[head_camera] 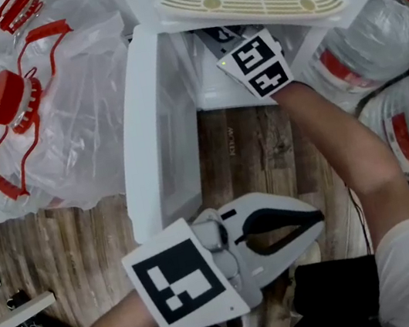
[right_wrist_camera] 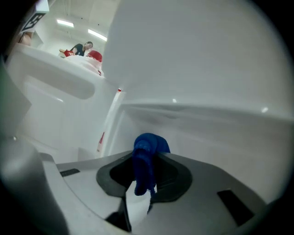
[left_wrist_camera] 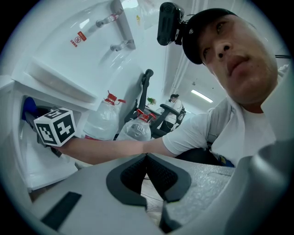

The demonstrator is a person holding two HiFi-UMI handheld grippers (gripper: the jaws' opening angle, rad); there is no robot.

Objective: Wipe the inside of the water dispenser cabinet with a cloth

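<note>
Wiping is in hand: the right gripper, fingers clamped on a crumpled blue cloth, sits inside the white plastic dispenser cabinet. The left gripper waits, fingers closed and empty. Next, probably, press the cloth along the walls.

Open cabinet seen from above. The right claw and forearm fill the middle of its mouth, and the pinched cloth is near the white inner wall, with bare wall above and beside it. The open door walls off the left side. Large water bottles crowd the right. A drip tray overhangs the top. Bare wooden floor lies between door and forearm. The left claw hangs low, well apart from the opening.
</note>
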